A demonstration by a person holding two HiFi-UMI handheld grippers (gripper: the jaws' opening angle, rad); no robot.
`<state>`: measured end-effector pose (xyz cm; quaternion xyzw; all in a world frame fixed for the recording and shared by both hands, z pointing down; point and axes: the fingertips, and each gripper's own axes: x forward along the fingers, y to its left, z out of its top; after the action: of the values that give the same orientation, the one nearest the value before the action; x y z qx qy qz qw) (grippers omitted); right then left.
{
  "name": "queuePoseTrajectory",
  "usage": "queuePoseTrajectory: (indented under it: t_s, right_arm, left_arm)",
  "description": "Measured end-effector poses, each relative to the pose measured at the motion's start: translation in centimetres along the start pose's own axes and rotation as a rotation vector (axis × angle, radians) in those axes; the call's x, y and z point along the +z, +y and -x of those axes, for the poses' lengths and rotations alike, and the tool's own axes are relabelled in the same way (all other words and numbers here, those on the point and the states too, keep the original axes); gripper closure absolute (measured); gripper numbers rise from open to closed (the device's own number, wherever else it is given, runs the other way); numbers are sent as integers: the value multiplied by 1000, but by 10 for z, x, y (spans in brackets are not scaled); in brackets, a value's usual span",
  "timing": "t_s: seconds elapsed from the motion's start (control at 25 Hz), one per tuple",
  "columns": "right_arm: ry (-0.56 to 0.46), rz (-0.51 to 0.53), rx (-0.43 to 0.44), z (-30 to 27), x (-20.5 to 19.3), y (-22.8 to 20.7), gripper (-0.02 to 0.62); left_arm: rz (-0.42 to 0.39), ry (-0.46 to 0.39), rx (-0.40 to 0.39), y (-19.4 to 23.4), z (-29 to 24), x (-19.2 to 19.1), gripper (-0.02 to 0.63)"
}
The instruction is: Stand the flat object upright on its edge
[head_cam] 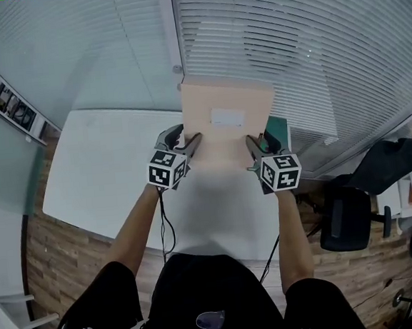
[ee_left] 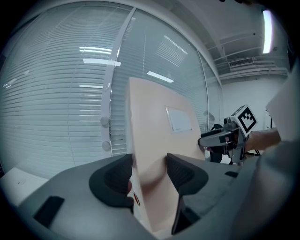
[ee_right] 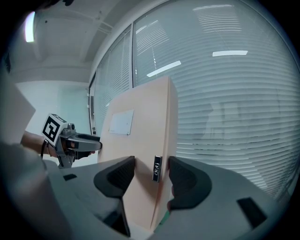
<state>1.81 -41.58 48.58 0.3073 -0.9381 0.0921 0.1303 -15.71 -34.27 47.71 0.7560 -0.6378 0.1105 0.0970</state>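
Between both grippers, over the white table [head_cam: 99,169]: flat peach-coloured rectangular box [head_cam: 227,119], upright, long axis vertical, lower edge at the tabletop. Left gripper [head_cam: 190,141] clamps its left side, right gripper [head_cam: 258,143] its right; both equally near.

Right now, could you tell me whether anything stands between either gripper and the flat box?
Nothing visible does: the left gripper and right gripper each grip a side edge of the flat box.

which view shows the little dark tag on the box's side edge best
The right gripper view: the dark tag faces the camera on the box edge, between the jaws. The head view and left gripper view show the box but not this tag.
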Motion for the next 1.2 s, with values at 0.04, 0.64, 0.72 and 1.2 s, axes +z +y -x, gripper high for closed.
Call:
queuePoseTrajectory:
  t_s: [0.04,0.64,0.72,1.2]
  right_arm:
    - [0,1,-2,-2,0,-1,348]
    - [21,5,-8,-39,-1,-11,348]
    - [24,4,-10,-46,-1,-13,348]
    - [30,0,-34,-75,7,-30,350]
  left_arm:
    - [-1,-2,2,1,-2,0,362]
    - [-16,8,12,30,-32,-3,362]
    - [-16,11,12,35,-37,-4,362]
    - [-9,11,14,55,-67,0,362]
